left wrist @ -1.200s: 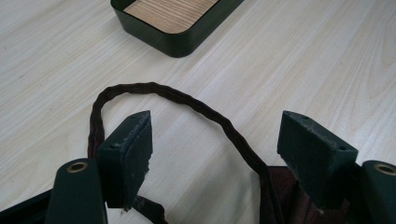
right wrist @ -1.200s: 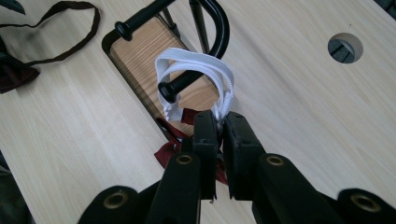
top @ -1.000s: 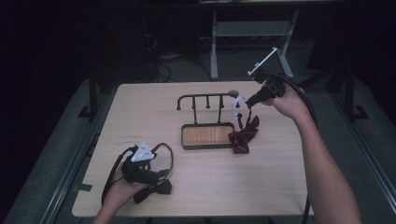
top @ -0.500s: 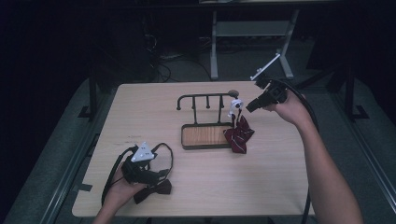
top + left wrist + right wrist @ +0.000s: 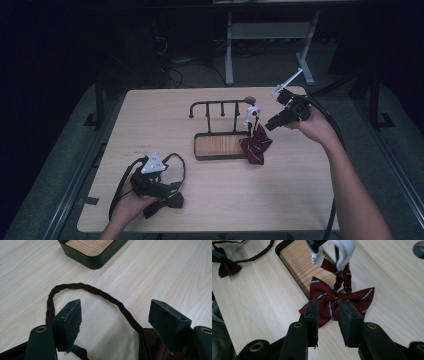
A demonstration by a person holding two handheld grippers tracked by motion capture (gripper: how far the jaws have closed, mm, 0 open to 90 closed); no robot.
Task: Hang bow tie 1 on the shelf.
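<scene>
On the counter (image 5: pixel 310 195), at about 8 o'clock, the left hand-held gripper (image 5: pixel 120 322) rests with jaws spread wide over a dark bow tie (image 5: pixel 165 204) and its strap (image 5: pixel 100 293); at 2 o'clock the right hand-held gripper (image 5: pixel 328 315) hovers, jaws narrowly parted and holding nothing, above a striped red bow tie (image 5: pixel 337 300) lying against the tray (image 5: pixel 217 146) at centre; its band hangs from the rack (image 5: pixel 220 104)

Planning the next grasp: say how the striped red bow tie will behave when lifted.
The striped bow tie probably flops: soft fabric, its strap draping from the rack. Likely light, and unlikely to roll. The hung strap may tug back.
</scene>
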